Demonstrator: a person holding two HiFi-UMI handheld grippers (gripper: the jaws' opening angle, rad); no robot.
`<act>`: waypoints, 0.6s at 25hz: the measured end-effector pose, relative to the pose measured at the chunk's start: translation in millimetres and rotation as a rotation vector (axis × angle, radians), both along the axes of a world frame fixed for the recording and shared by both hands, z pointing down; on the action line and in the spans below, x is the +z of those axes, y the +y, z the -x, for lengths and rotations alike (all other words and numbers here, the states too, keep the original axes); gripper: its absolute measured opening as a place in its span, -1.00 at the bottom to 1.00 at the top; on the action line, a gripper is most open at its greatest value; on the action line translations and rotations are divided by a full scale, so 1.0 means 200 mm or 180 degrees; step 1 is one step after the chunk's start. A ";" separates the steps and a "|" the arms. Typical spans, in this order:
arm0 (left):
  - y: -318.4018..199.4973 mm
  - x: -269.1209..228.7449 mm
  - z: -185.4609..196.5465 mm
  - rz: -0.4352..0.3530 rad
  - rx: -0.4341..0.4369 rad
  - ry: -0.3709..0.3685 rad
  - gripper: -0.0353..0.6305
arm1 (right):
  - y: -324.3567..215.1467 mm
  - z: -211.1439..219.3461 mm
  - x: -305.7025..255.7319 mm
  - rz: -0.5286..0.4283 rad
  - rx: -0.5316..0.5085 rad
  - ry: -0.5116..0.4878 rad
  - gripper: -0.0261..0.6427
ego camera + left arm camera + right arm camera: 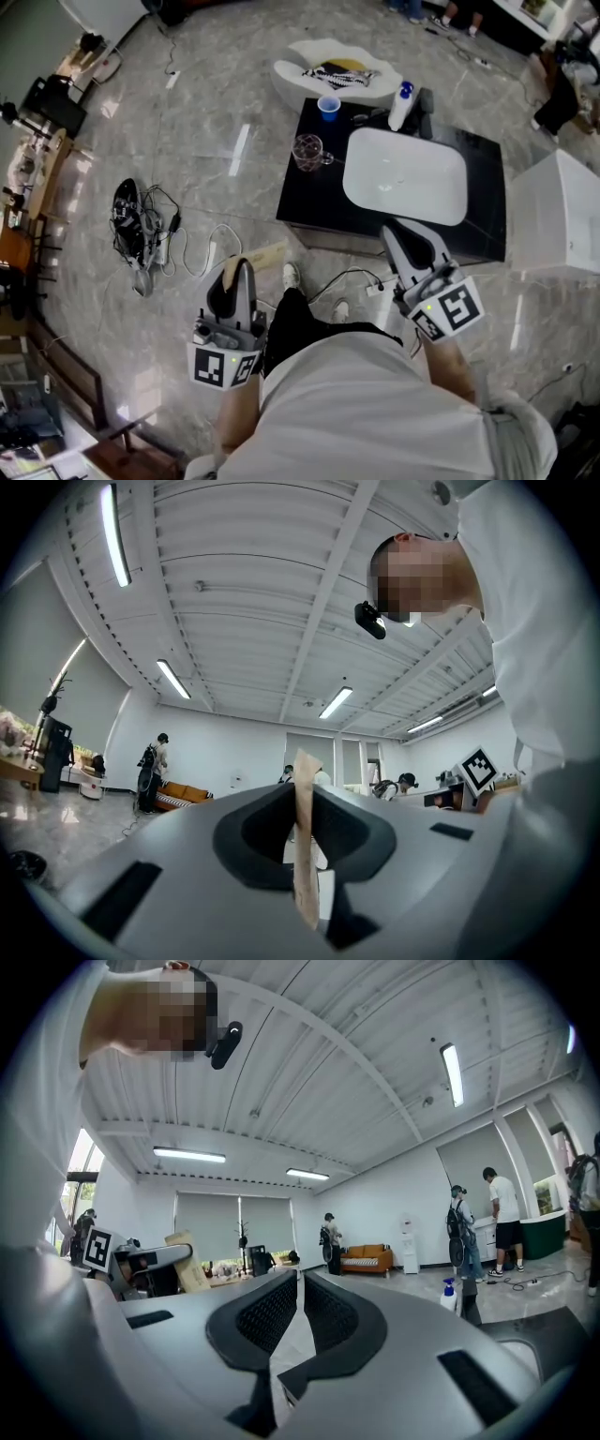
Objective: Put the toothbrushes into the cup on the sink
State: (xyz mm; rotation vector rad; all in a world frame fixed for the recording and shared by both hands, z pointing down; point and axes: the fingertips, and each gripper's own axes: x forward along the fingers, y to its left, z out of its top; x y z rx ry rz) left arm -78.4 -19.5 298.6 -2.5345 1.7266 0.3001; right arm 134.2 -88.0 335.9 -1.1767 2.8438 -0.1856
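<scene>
My left gripper [231,272] is held low over the floor, left of the black counter, shut on a thin tan flat piece [305,855] that looks like a toothbrush or its pack. The piece stands upright between the jaws. In the right gripper view it [187,1260] sticks up from the left gripper. My right gripper [403,236] hovers at the counter's near edge beside the white sink [441,202]; its jaws are closed to a slit with nothing between them [300,1283]. A blue cup [329,108] and a clear glass mug [309,151] stand on the counter left of the sink.
A white bottle with a blue cap [401,105] stands behind the sink on the black counter [314,206]. A white tray with a striped cloth [337,75] lies beyond. A white box [562,216] stands at the right. Cables and a power strip [141,230] lie on the floor at the left.
</scene>
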 end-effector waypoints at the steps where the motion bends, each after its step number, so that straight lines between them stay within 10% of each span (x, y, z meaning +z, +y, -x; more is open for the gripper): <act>1: -0.02 0.00 -0.01 -0.0018 0.0039 0.0006 -0.77 | -0.02 -0.01 0.00 -0.0025 0.0020 0.0014 -0.78; 15: -0.40 -0.02 0.12 -0.0101 0.0284 0.0050 -0.77 | -0.27 0.12 -0.04 -0.0021 0.0229 0.0059 -0.78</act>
